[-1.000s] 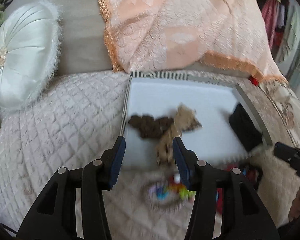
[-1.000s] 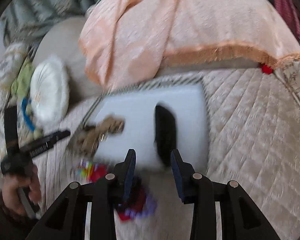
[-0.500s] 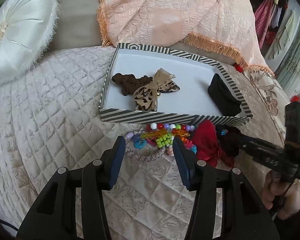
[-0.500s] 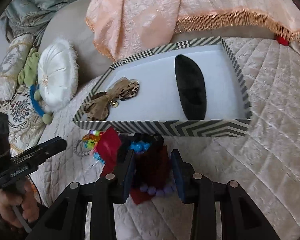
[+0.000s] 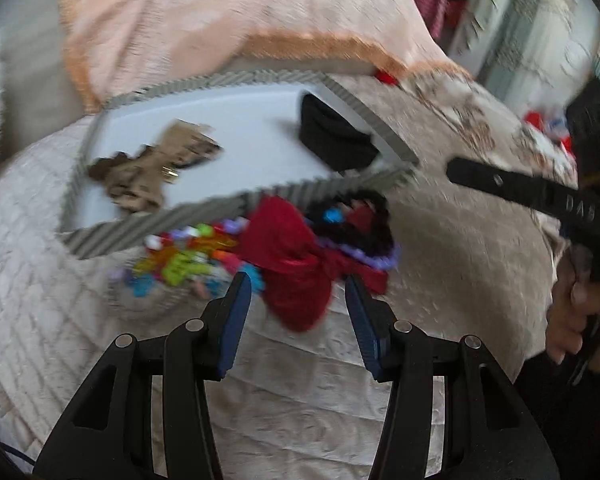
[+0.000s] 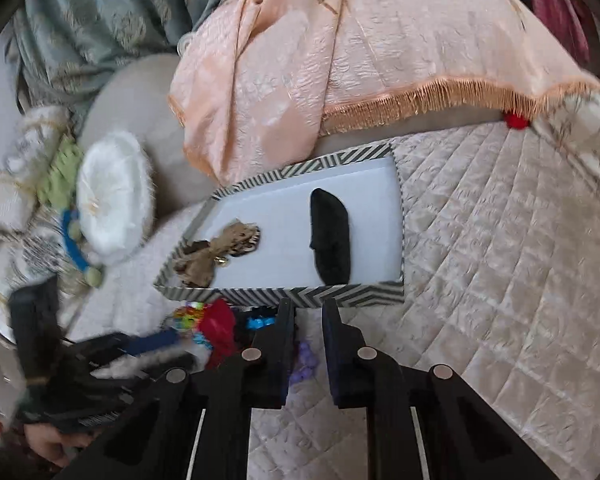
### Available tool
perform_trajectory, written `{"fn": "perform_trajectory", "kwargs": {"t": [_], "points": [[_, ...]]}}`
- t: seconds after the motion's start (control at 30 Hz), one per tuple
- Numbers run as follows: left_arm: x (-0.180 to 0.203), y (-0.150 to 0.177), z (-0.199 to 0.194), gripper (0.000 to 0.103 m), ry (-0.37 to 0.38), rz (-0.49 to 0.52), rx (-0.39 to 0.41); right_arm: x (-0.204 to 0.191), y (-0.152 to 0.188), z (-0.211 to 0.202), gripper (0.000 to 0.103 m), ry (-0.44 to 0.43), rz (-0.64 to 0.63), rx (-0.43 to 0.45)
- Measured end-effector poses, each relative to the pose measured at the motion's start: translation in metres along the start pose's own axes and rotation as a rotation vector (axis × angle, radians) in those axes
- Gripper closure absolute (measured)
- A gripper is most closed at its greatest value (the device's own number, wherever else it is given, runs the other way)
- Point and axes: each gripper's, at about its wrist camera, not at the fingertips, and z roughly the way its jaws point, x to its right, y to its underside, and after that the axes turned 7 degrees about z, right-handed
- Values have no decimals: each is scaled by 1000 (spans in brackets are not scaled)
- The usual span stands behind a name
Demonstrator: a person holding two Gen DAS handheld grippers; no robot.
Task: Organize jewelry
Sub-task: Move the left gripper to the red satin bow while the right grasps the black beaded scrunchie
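Right gripper jaws narrowed, seemingly empty

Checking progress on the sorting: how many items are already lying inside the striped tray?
3 in the striped tray: a dark brown scrunchie and a leopard bow overlapping at its left end, and a black pouch towards its right. Smaller pieces may be hidden.

A quilted cream bedspread lies under a peach fringed throw, round white cushion beside it.

Right tongs just closed narrower, nothing visibly between; left tongs now over red bow.
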Motion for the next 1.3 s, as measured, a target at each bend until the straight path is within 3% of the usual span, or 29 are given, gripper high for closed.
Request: {"fn": "perform_trajectory", "kwargs": {"t": [0.27,0.5,0.73,0.83,1.0,1.03,1.1,1.3], "points": [[12,8,14,54,-8,42,-48,9,5,48,85,-77,125,-125],[7,10,26,54,11,12,-88,3,14,86,82,-34,112,-209],[5,11,28,54,16,-10,-82,9,13,78,81,-40,127,-169],[2,11,27,54,23,-27,-76,10,13,86,81,-57,133,-196],[2,11,28,55,16,-30,-60,-1,11,86,83,-63,56,-164],[2,10,29,58,12,-30,-55,-5,10,83,93,-67,35,-152],[1,10,30,88,-12,-24,-55,-12,9,76,96,-58,-2,-128],[-6,15,17,99,39,-48,-50,-20,3,25,97,-61,-9,-43]]}}
